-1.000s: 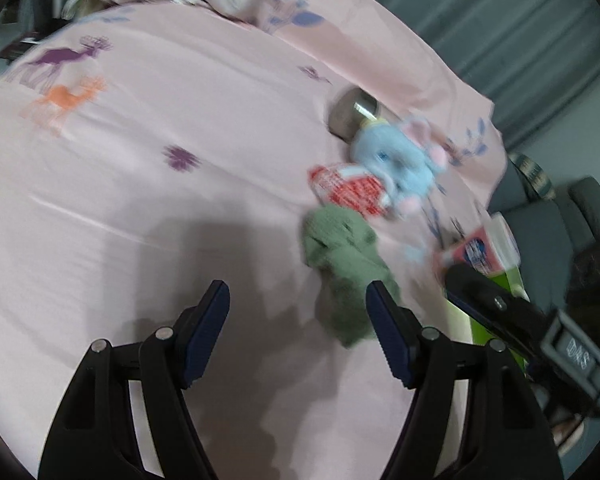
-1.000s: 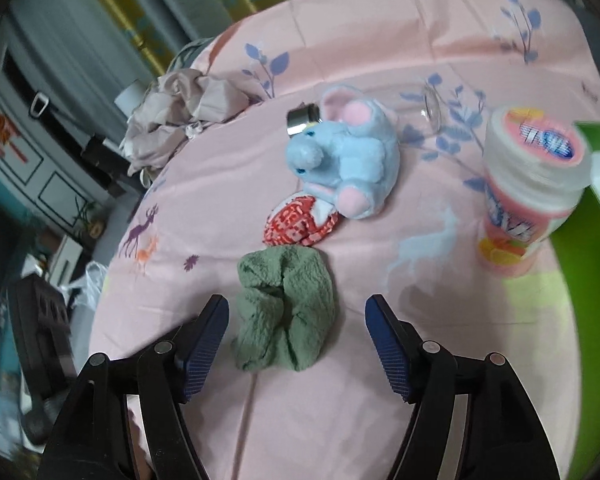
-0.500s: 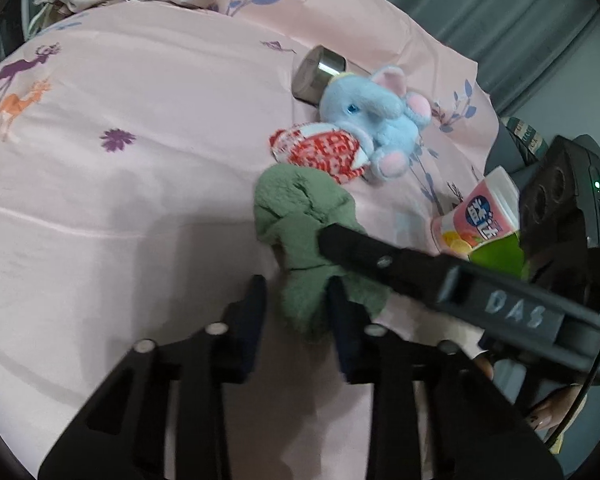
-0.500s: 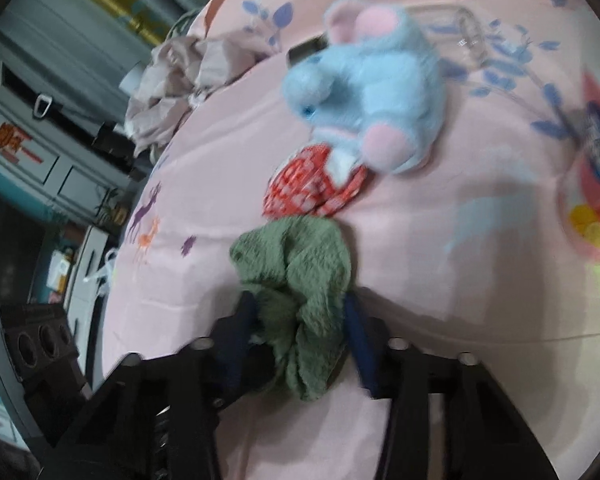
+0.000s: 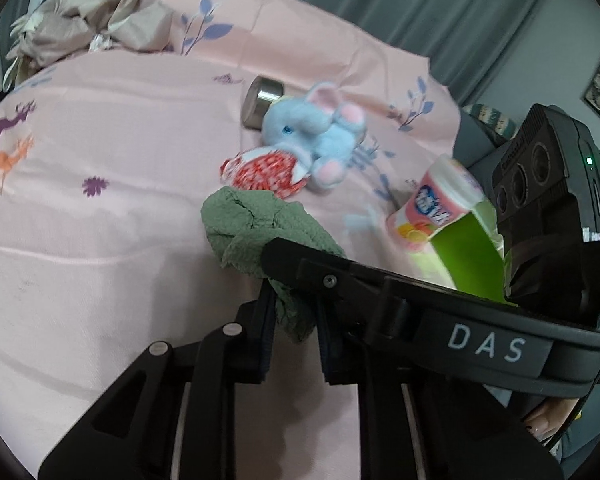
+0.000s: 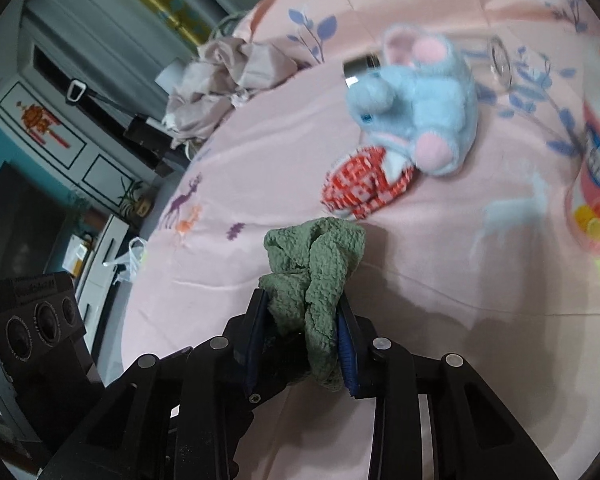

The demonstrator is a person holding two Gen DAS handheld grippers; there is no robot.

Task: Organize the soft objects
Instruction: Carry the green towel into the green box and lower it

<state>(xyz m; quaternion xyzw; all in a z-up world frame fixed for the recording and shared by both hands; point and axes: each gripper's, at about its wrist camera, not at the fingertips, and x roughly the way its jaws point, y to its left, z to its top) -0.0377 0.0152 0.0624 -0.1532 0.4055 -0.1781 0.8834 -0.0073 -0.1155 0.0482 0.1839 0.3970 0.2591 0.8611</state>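
left claw (image 5: 294, 316): pinching green cloth (image 5: 256, 228) | right claw (image 6: 304, 340): jaws just closing, apparently pinching same cloth

Free room and obstacles on the pink printed bedsheet (image 5: 100, 128). Open sheet lies left of the crumpled green terry cloth (image 5: 256, 228). Just beyond the cloth, a red-and-white patterned pouch (image 5: 264, 170), a light-blue plush elephant (image 5: 316, 136) and a steel cylinder (image 5: 262, 102) cluster together. A pink-labelled plastic bottle (image 5: 436, 204) and a green box (image 5: 468, 256) close the right side; a rumpled beige fabric heap (image 5: 96, 20) fills the far left corner.

nubby green cloth (image 5: 256, 224), fluffy plush elephant (image 5: 316, 136), shiny metal cylinder (image 5: 262, 102)
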